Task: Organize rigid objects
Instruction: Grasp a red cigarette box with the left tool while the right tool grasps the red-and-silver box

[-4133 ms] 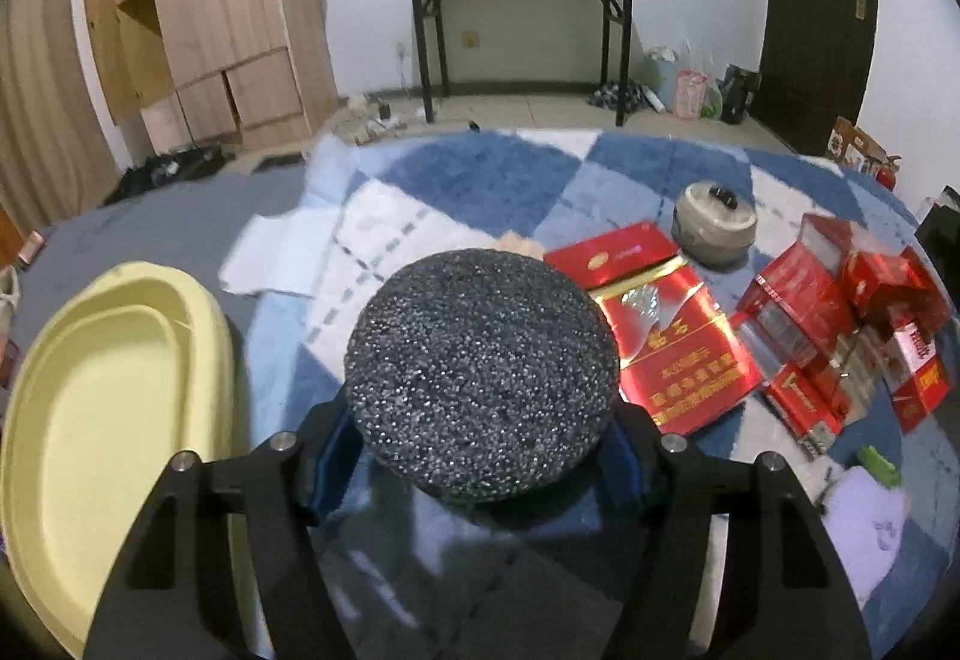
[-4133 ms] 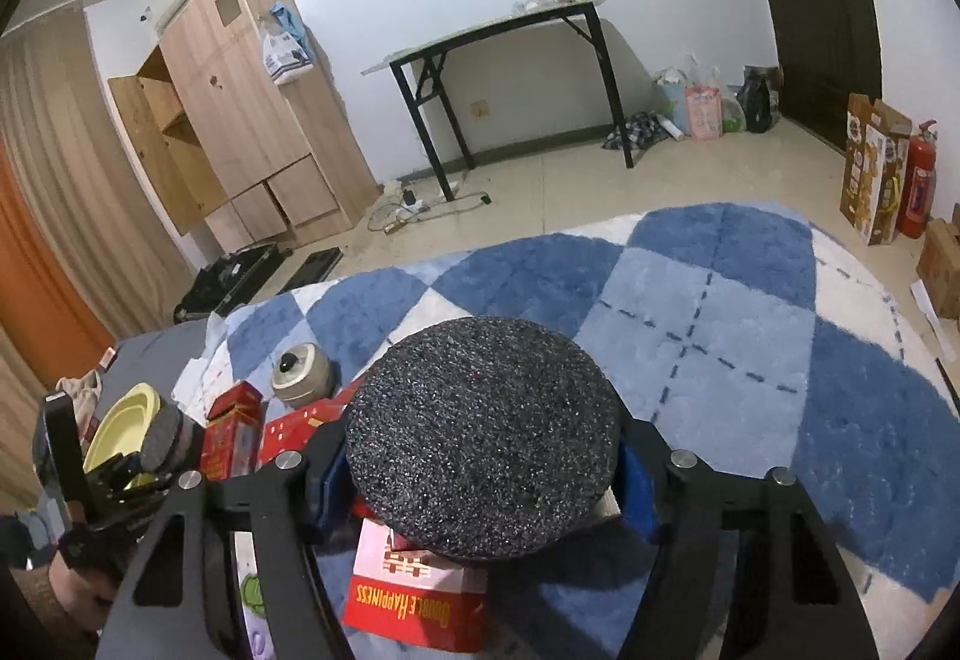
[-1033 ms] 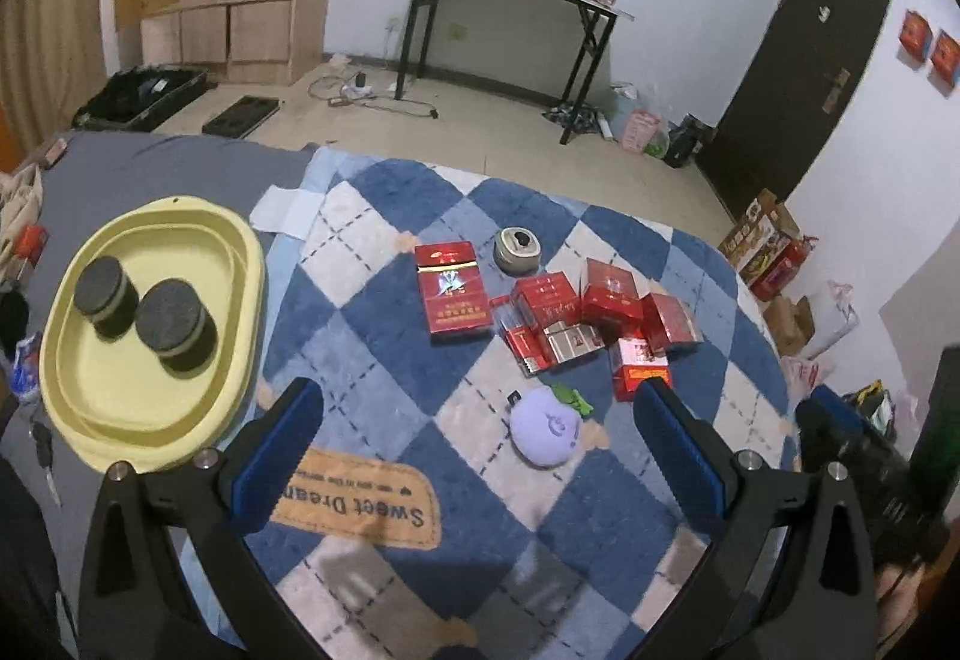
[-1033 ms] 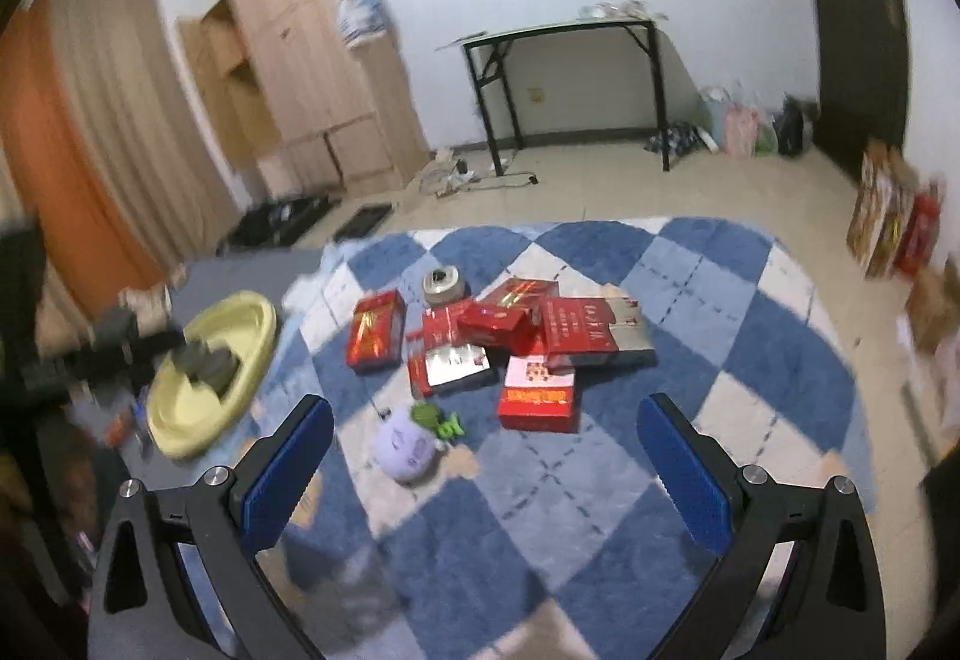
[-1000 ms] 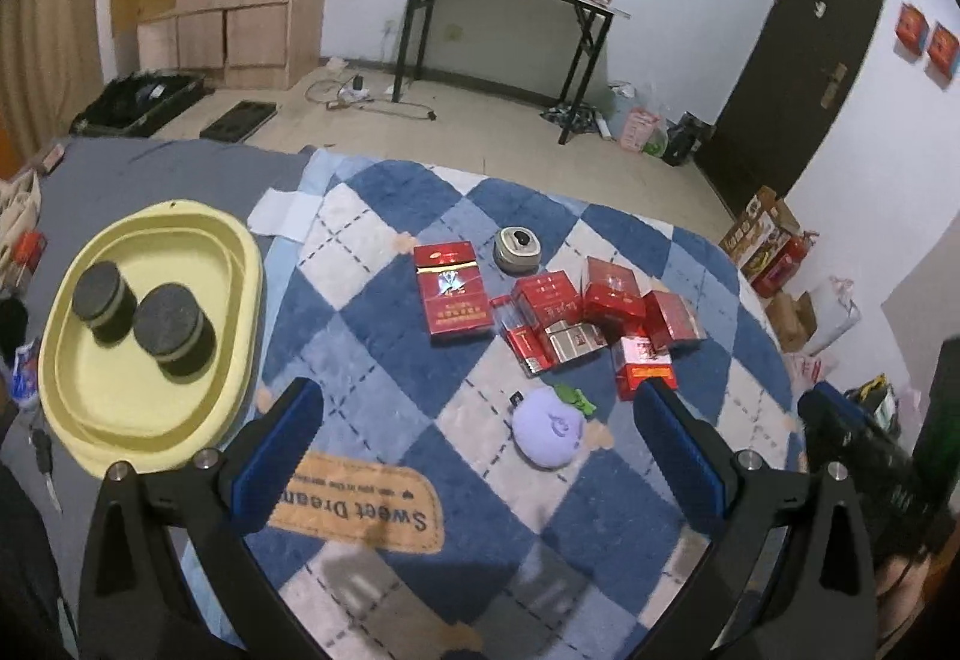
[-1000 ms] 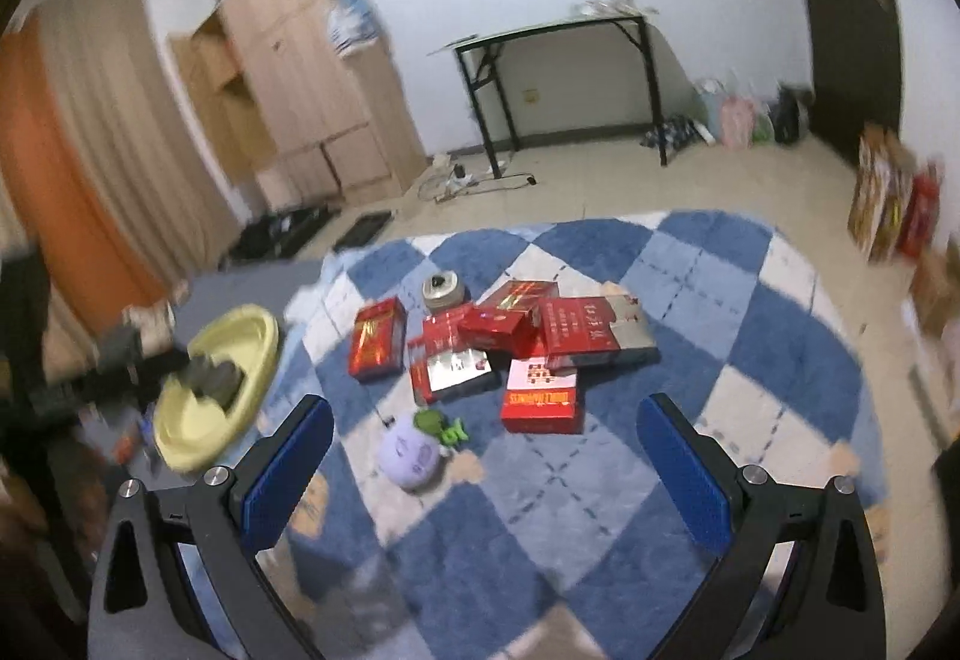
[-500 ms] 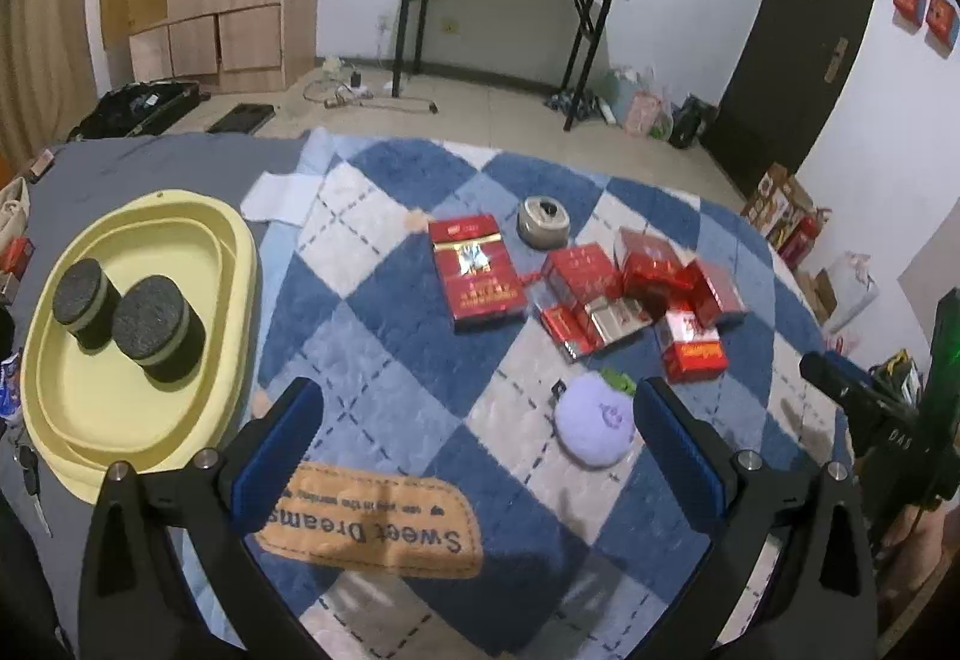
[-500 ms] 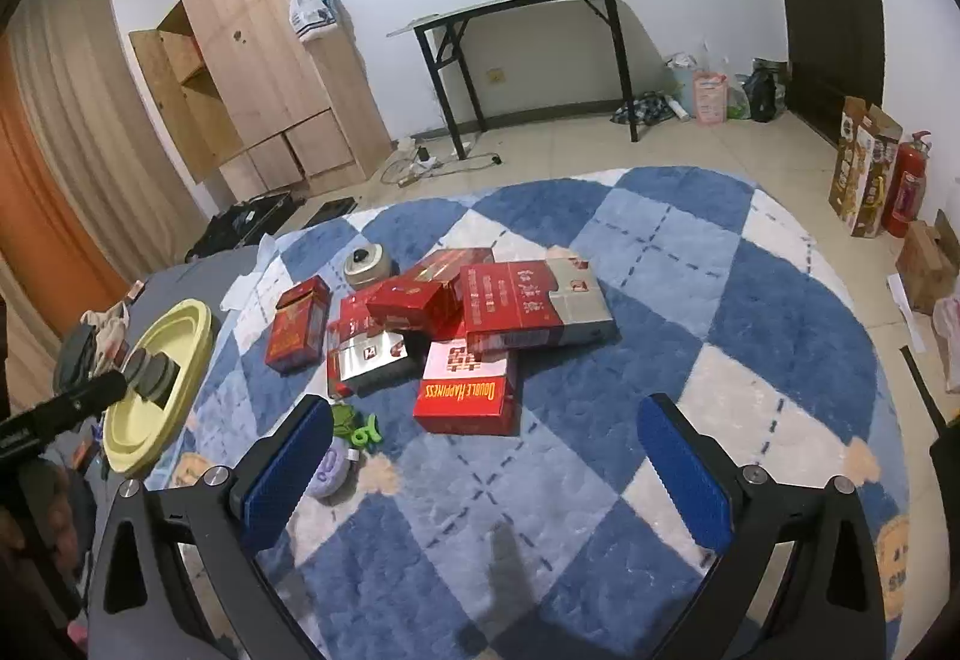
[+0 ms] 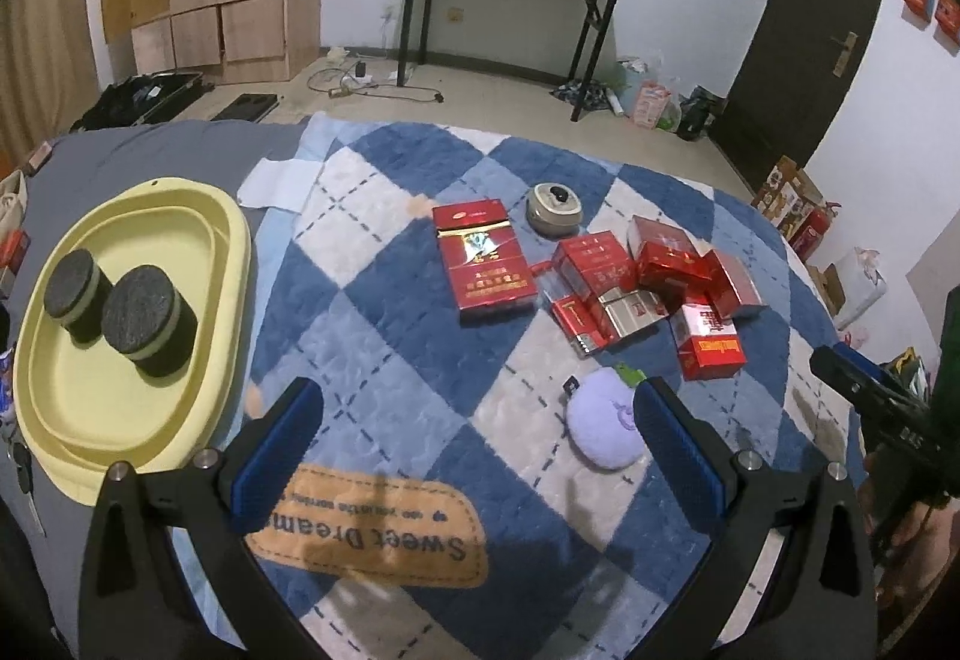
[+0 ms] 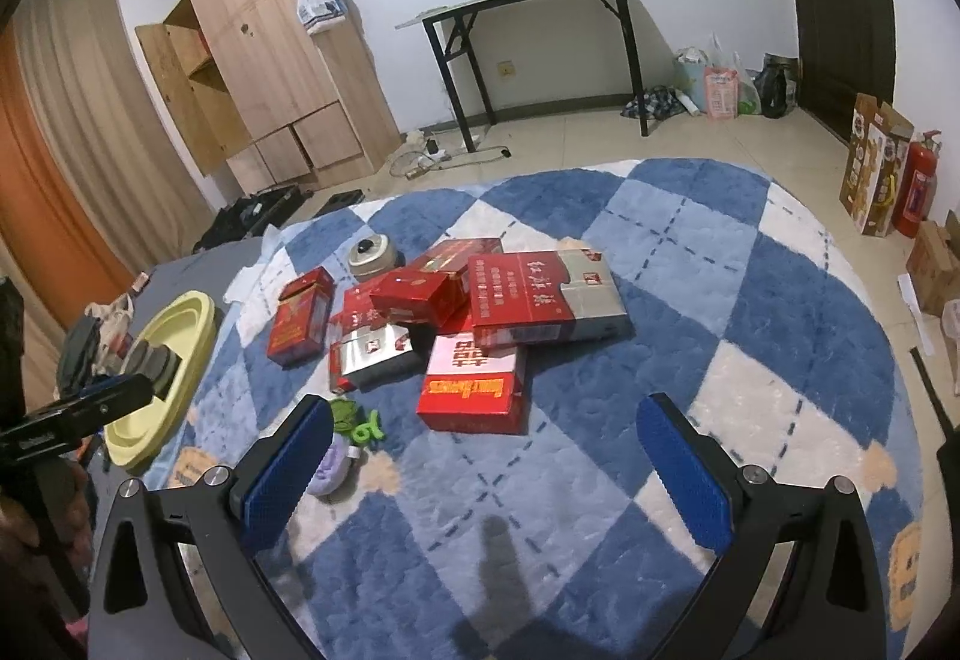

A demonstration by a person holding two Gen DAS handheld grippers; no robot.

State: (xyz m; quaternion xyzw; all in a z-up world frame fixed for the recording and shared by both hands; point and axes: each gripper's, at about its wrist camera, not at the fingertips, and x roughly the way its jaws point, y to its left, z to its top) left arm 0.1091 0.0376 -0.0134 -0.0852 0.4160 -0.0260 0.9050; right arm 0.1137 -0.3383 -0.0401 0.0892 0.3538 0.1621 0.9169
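Two dark pucks (image 9: 129, 312) sit in the yellow tray (image 9: 231, 252), far left.
We hold left gripper (image 9: 474, 429) and right gripper (image 10: 489, 444) wide, empty. Red boxes (image 9: 636, 288) lie ahead mid-rug; nearest one (image 10: 474, 381), reading "DOUBLE HAPPINESS", points its long axis away, closer to right. Rug (image 9: 372, 531) label: "Sweet Dreams".

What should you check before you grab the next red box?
1. Left gripper open and holding nothing: ok.
2. Right gripper open and holding nothing: ok.
3. Room on the tray beside the two pucks: ok.
4. Flat red box lies alone on the rug, nothing on top: ok.
5. Other red boxes sit apart for a clean grip: not ok, they overlap in a pile.
6. Whether the boxes are full or empty: cannot tell.
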